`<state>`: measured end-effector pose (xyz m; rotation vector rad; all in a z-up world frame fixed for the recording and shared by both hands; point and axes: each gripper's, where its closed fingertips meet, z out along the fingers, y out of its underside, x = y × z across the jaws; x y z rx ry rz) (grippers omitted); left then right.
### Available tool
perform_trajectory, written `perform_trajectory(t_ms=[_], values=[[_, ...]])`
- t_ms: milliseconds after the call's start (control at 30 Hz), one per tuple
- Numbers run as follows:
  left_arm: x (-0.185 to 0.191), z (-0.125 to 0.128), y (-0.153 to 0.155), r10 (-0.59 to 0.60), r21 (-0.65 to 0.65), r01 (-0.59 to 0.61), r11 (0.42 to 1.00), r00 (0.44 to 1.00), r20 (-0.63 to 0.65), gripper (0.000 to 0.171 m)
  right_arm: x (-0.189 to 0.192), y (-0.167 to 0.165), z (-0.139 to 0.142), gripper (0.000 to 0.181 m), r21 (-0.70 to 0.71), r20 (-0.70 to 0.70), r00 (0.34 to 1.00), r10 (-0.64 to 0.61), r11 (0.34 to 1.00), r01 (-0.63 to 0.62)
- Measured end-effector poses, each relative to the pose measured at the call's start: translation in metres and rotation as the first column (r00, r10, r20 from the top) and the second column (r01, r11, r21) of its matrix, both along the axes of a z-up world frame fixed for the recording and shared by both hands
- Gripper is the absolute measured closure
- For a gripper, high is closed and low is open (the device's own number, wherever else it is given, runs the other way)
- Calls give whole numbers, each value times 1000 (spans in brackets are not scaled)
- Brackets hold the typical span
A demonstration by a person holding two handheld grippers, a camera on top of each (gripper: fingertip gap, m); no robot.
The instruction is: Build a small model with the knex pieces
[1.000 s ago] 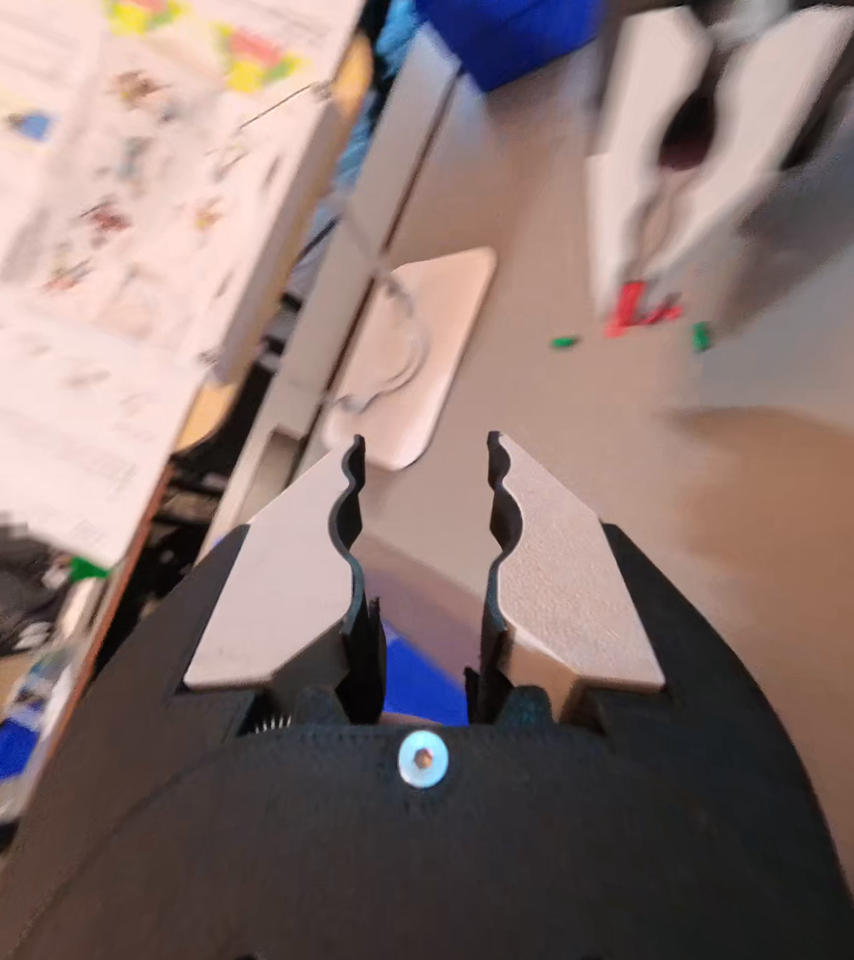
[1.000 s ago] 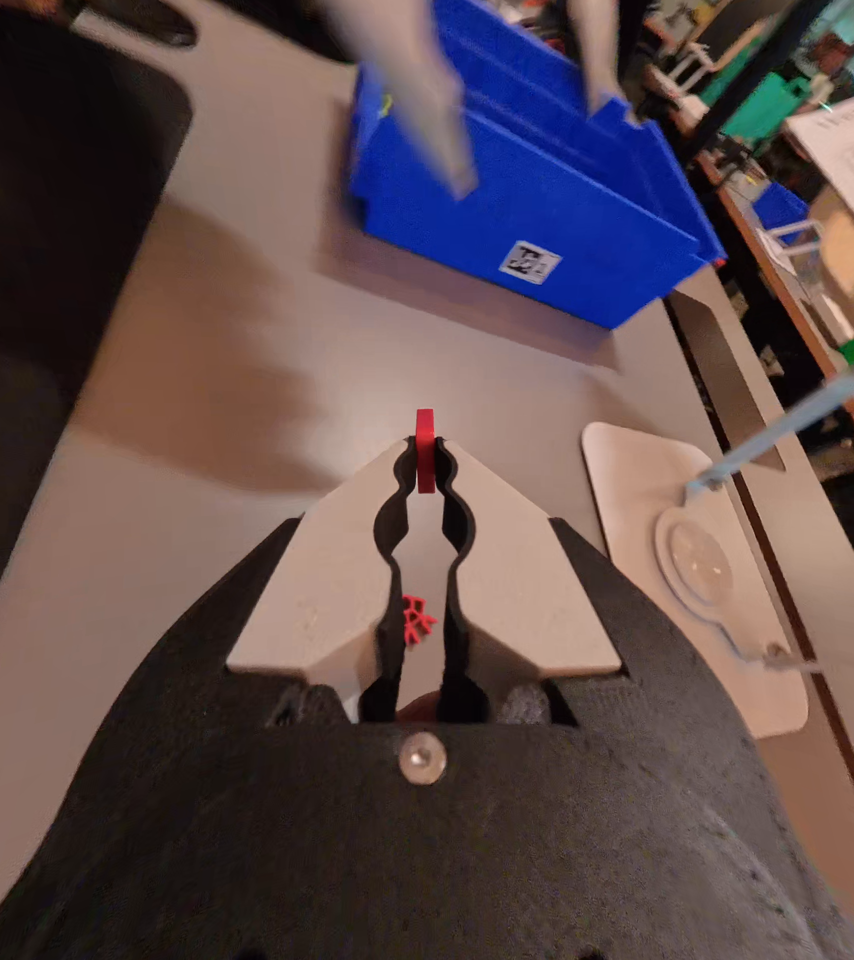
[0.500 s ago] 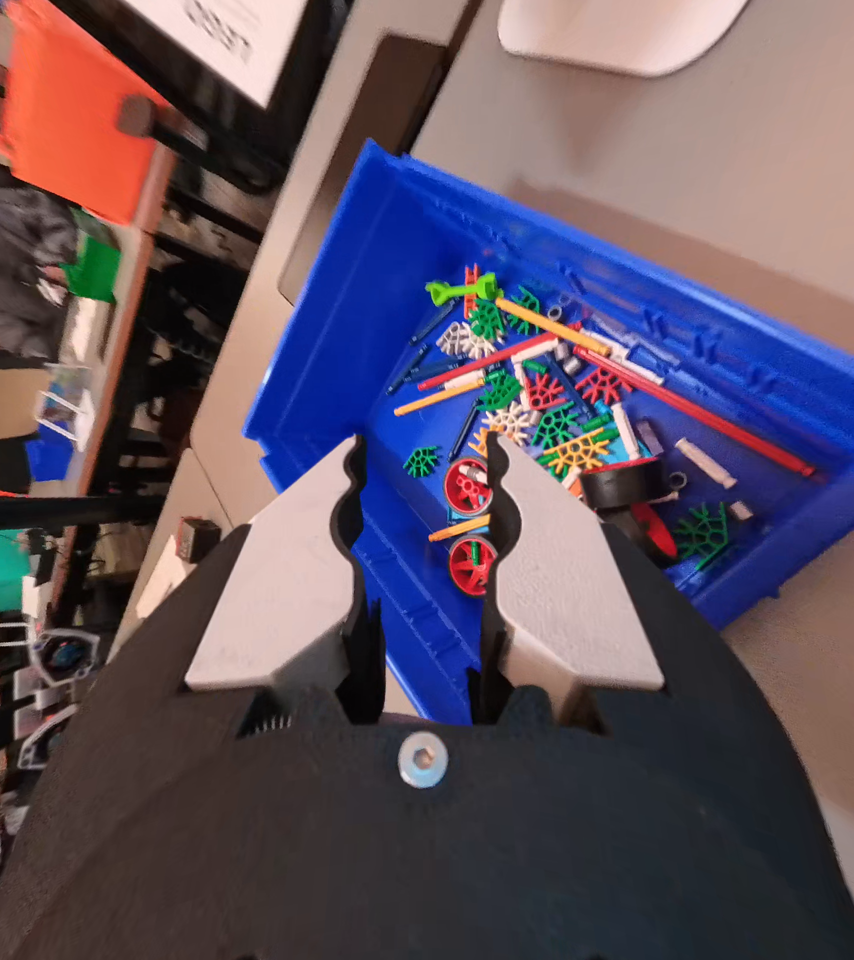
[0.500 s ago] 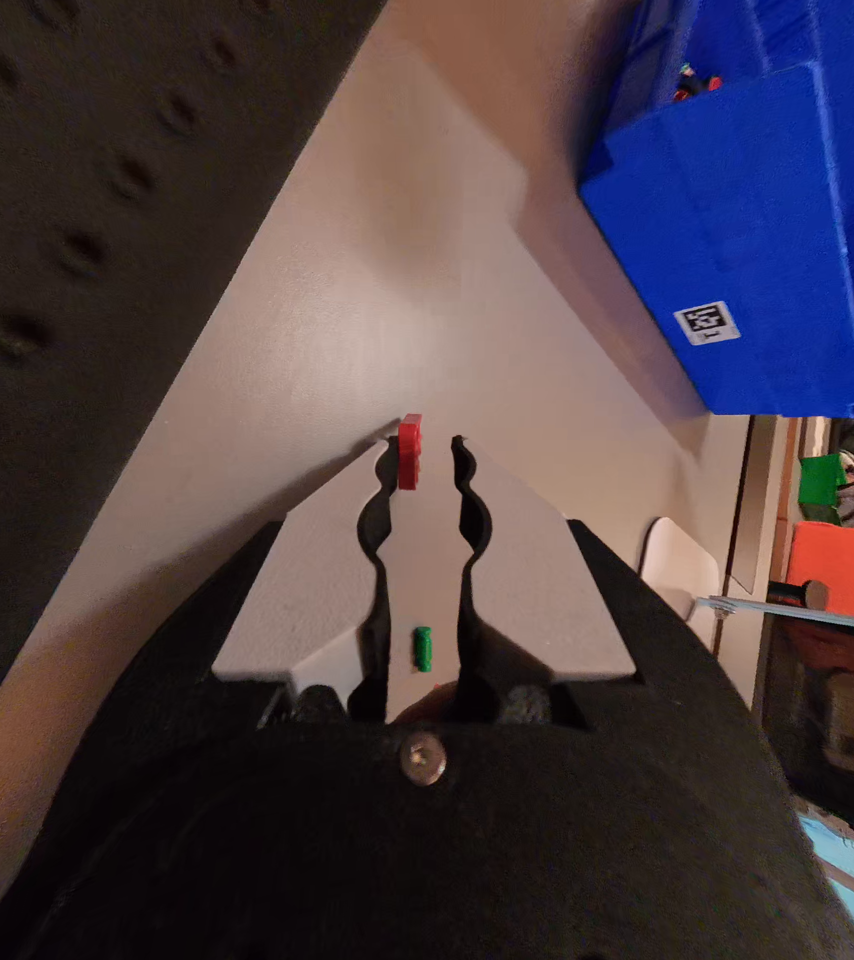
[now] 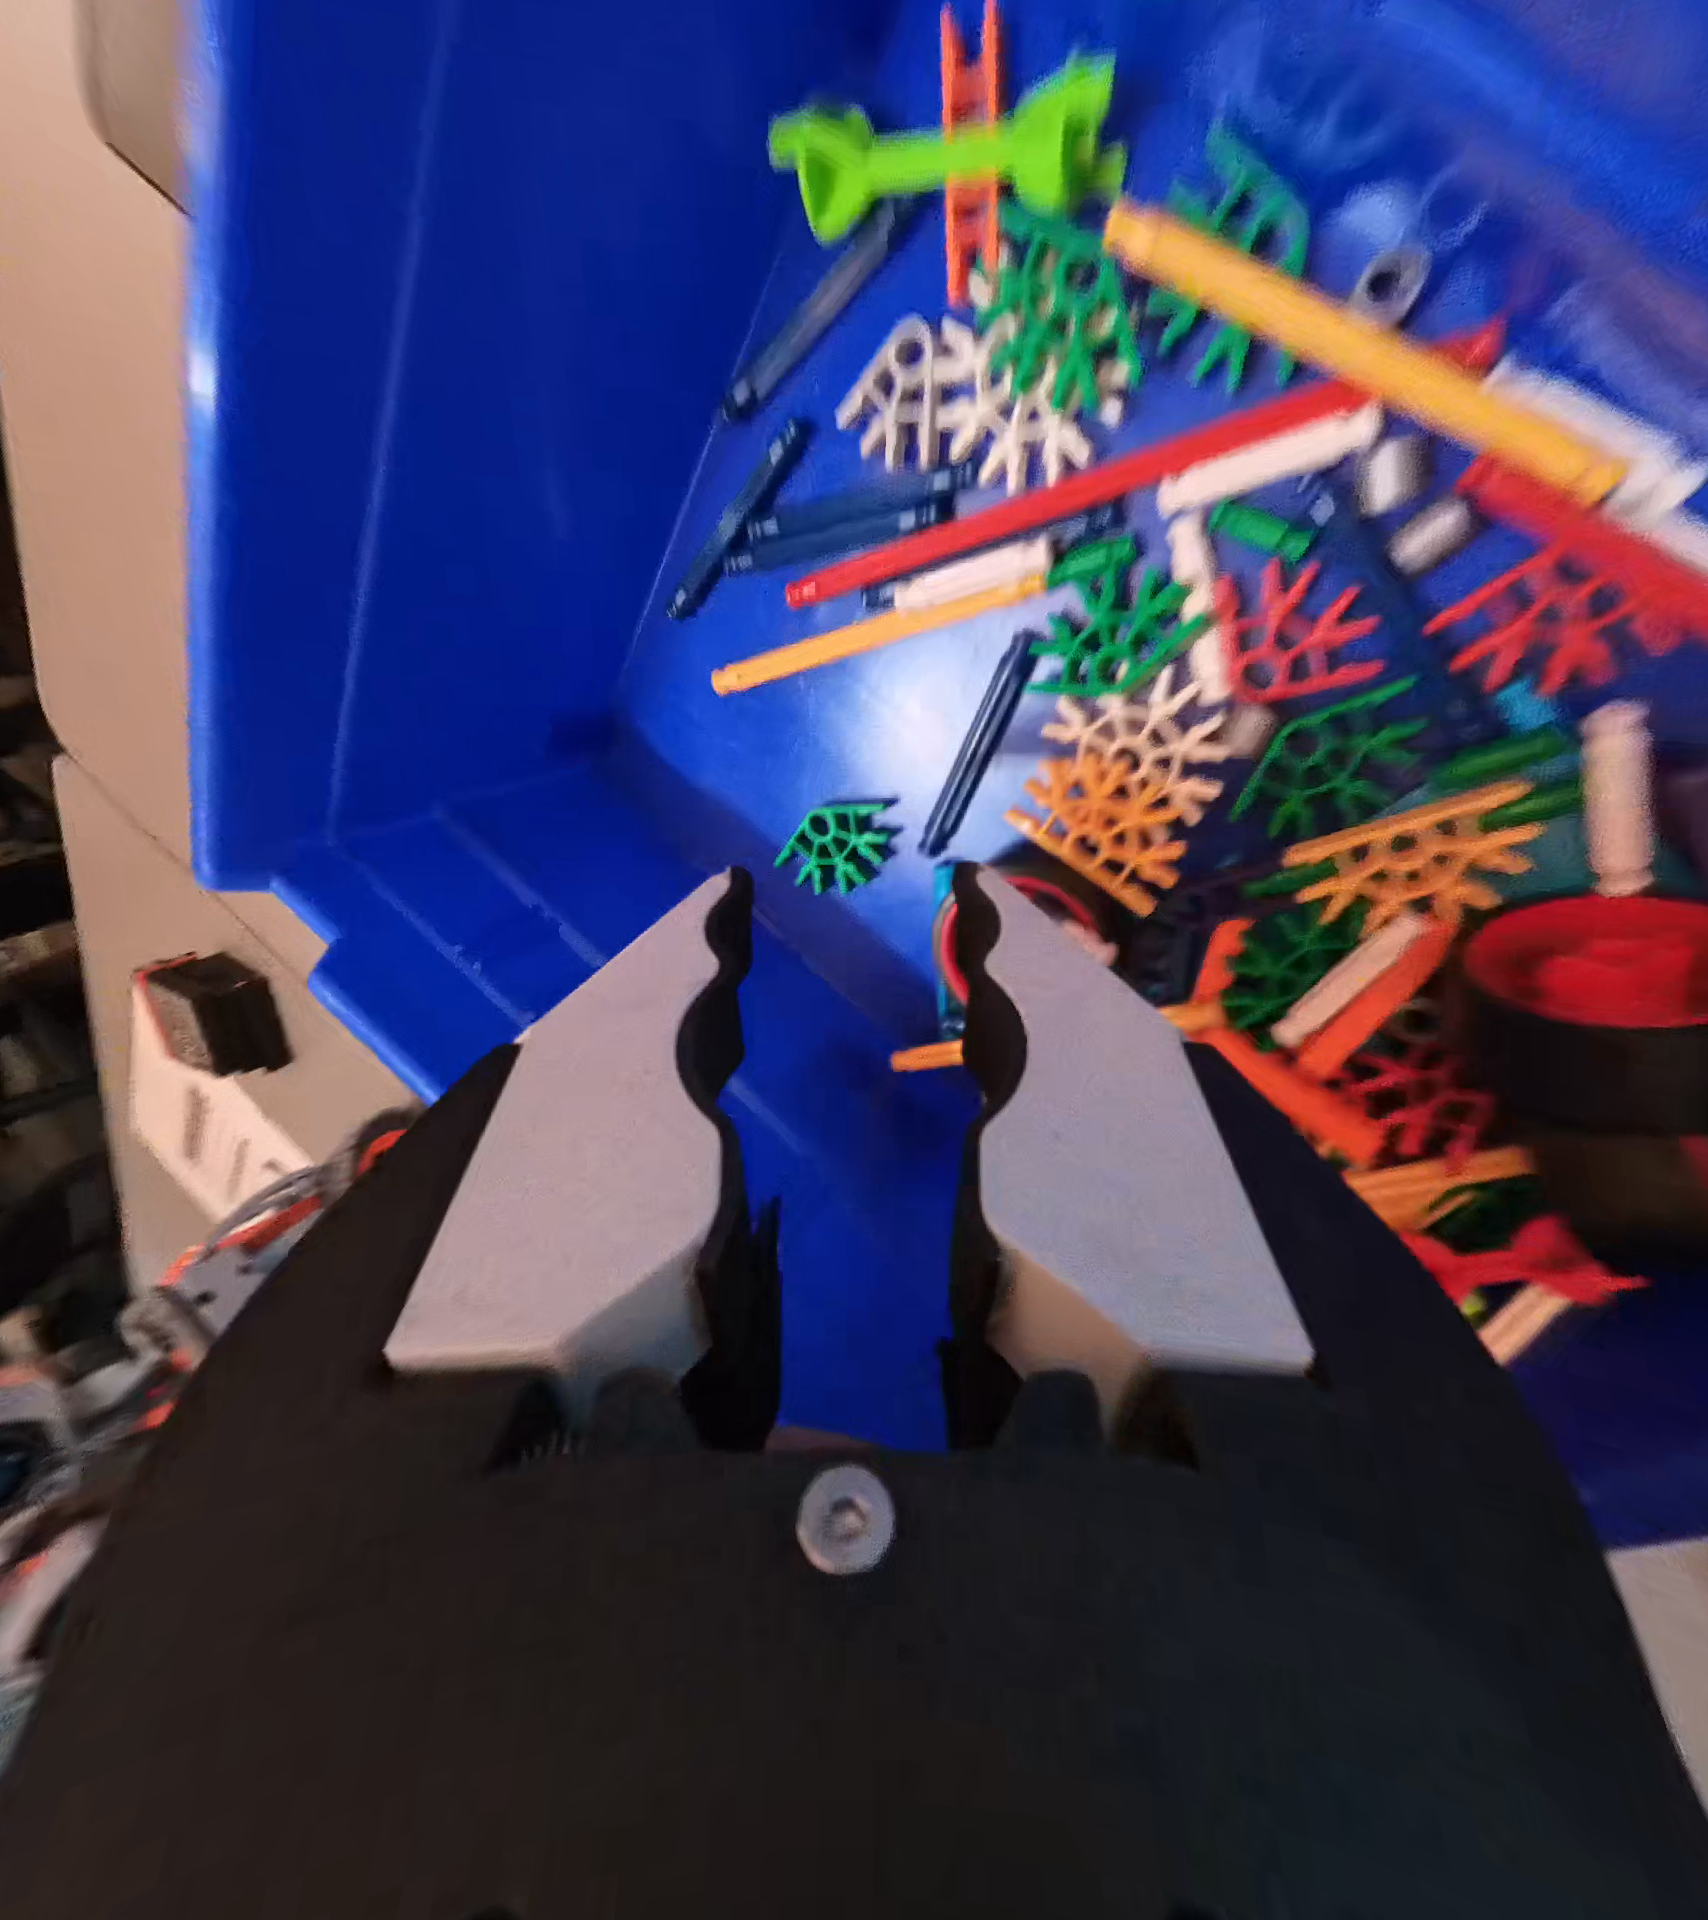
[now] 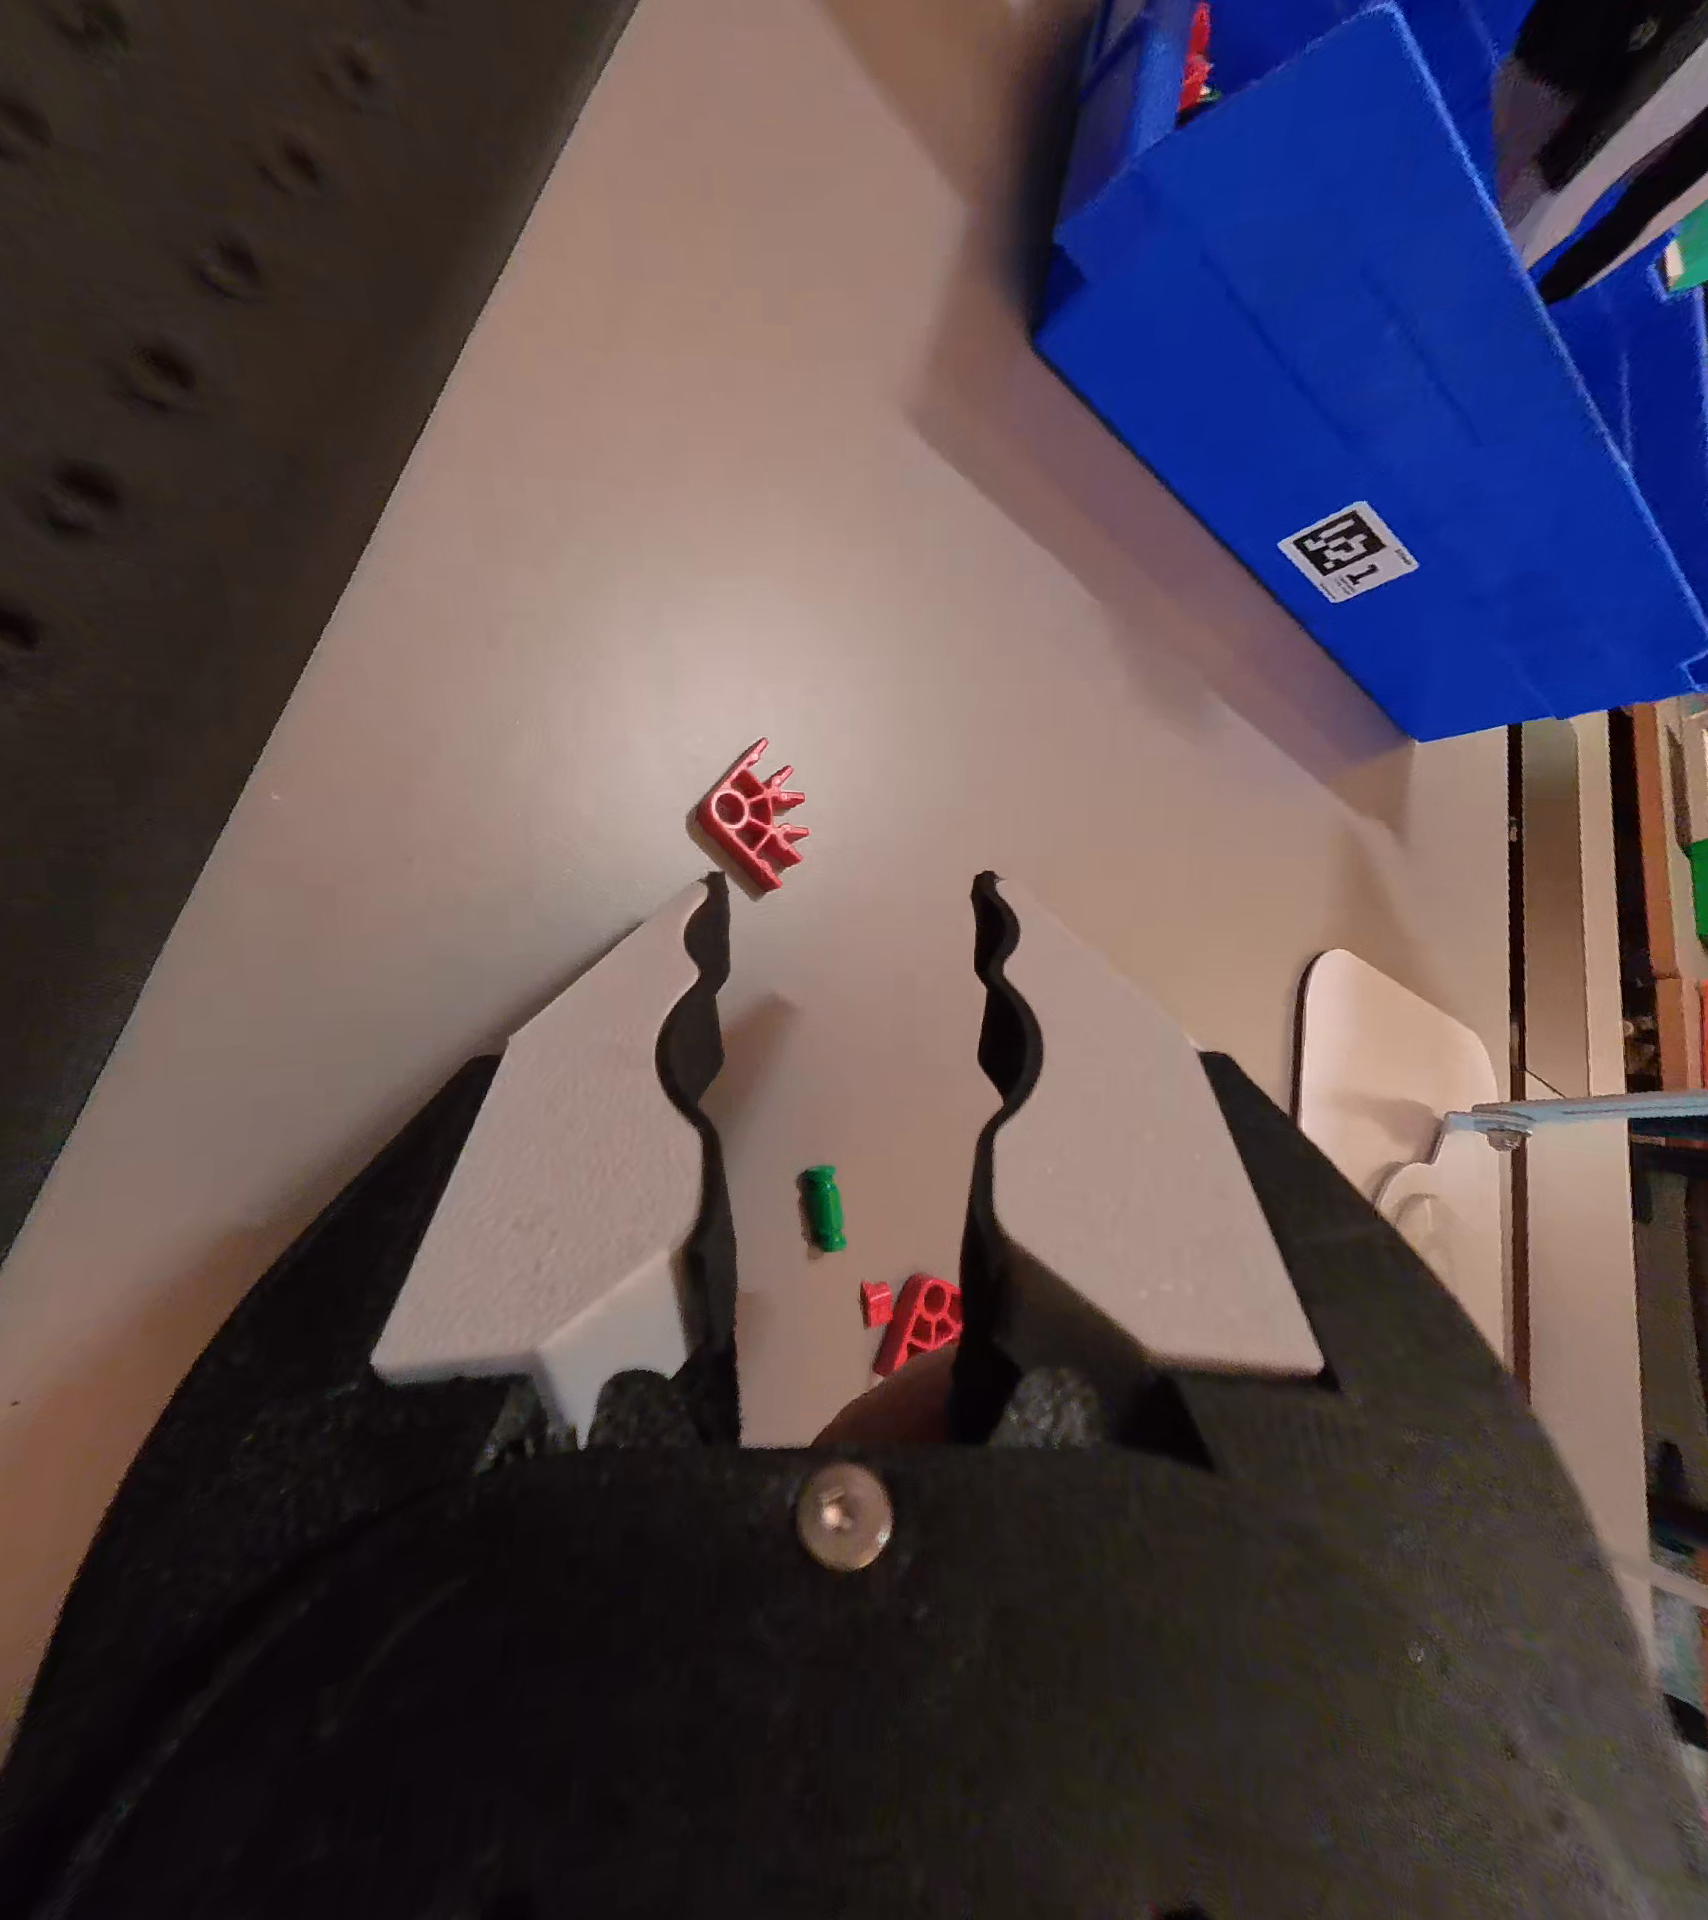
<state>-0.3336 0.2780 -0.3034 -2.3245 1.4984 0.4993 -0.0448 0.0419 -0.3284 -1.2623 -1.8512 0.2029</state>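
My left gripper point(image 5: 845, 894) is open and empty, low over the inside of a blue bin point(image 5: 434, 520) full of plastic construction-toy rods and connectors. A small green connector point(image 5: 834, 844) lies just beyond its tips, and a red wheel with a black tyre point(image 5: 1629, 1003) lies to the right. My right gripper point(image 6: 845, 894) is open and empty above the beige table point(image 6: 621, 571). A red connector point(image 6: 751, 818) lies flat on the table just past its left fingertip. A short green rod point(image 6: 822, 1207) and another red connector point(image 6: 917, 1320) lie between its fingers.
The blue bin point(image 6: 1369, 384) with a square code label stands at the upper right in the right wrist view. A dark perforated surface point(image 6: 102, 416) runs along the left. A pale pad point(image 6: 1390, 1091) lies at the table's right edge. Cluttered shelves show beyond the table. Spacing between my two grippers at the tips: around 40 cm.
My right gripper has opened and let go of the red connector, which now lies on the table. My left gripper swung from the table to the blue bin and dropped close over the parts.
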Motion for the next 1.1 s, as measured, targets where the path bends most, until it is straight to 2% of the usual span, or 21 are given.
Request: perform_trajectory(t_ms=[67, 233, 333, 367, 500, 633, 700, 767, 933, 1100], values=[[-14, -5, 11, -41, -36, 37, 999, 989, -142, 137, 1, 0, 2, 137, 3, -10, 1000, 3, 1000, -3], [-24, -23, 19, -178, -240, 121, 963, 957, -229, 141, 5, 1, 6, 139, -6, -32, 999, -4, 1000, 3], [-37, -33, 13, -237, -339, 118, 934, 911, -336, 134, 9, 3, 10, 140, -13, -51, 999, -9, 1000, 9], [-37, -37, 11, -245, -361, 116, 925, 909, -337, 135, 10, 5, 12, 140, -16, -57, 998, -14, 1000, 13], [-39, -37, 9, -258, -394, 109, 913, 902, -347, 121, 15, 10, 14, 140, -29, -76, 997, -31, 999, 28], [-21, -16, 11, -242, -347, 156, 925, 945, -222, 119, 17, 14, 15, 143, -26, -89, 995, -39, 999, 37], [2, -4, -2, -272, -350, 224, 910, 958, -94, 119, 18, 16, 15, 144, -25, -103, 994, -42, 999, 39], [19, 3, -20, -323, -365, 296, 883, 946, -14, 121, 19, 19, 16, 146, -36, -124, 991, -53, 998, 49], [47, -11, -53, -434, -393, 432, 812, 897, 88, 124, 24, 31, 14, 148, -54, -147, 984, -97, 995, 89], [62, -32, -51, -493, -328, 504, 799, 861, 123, 133, 29, 44, 9, 152, -50, -146, 979, -145, 989, 139]])
